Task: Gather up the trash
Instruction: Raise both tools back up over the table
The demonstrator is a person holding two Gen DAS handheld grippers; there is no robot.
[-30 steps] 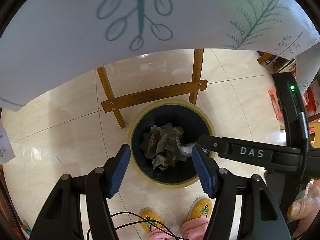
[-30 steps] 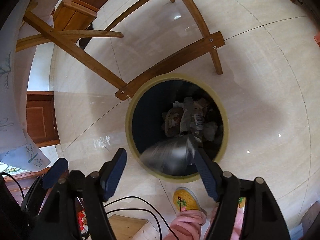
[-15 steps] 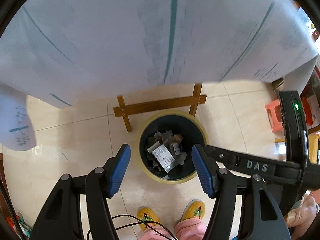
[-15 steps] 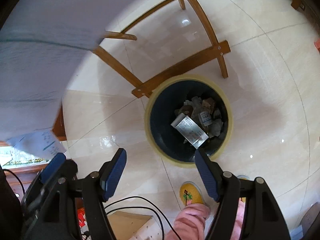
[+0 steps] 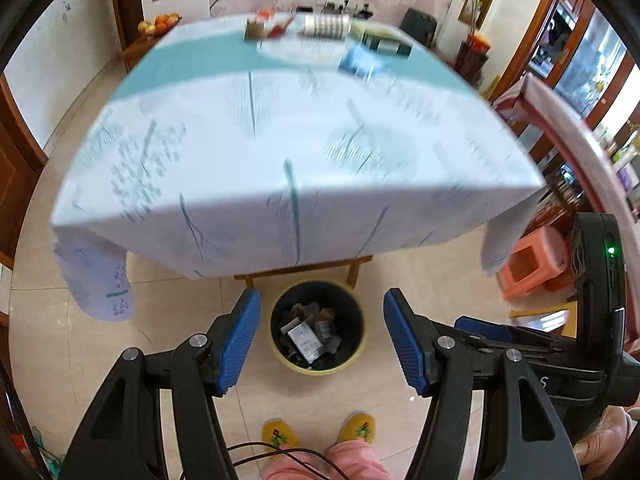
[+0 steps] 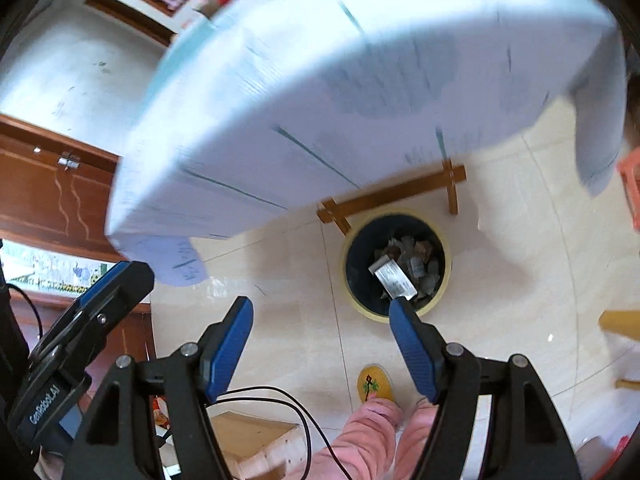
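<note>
Counter (image 5: 280, 152), draped in a pale cloth with teal sprig print, fills the upper half of both views; motion-blurred. Several items sit at its far end, too smeared to name.

Tiled floor (image 5: 80, 340) below, cream, glossy.

Trash bin (image 5: 318, 326): dark inside, yellow rim, standing on the floor at the counter's near edge, just in front of a wooden crossbar (image 5: 304, 270). Crumpled paper and a white printed slip (image 6: 394, 278) lie inside the bin.

Left tool (image 5: 322, 342): tilted steeply downward, high over the floor, blue pads spread apart with nothing between them. The bin shows through the gap, well below and apart from the pads.

Right tool (image 6: 320, 344): same steep downward tilt, pads also spread and bare. Here the bin sits off to the right, its near rim lying behind the right pad's tip in the view; no contact.

Person: pink trouser legs and yellow slippers (image 5: 358, 428) at the near edge, toes toward the bin. A hand (image 5: 600, 440) at lower right of the left view grips the right tool's handle.
</note>
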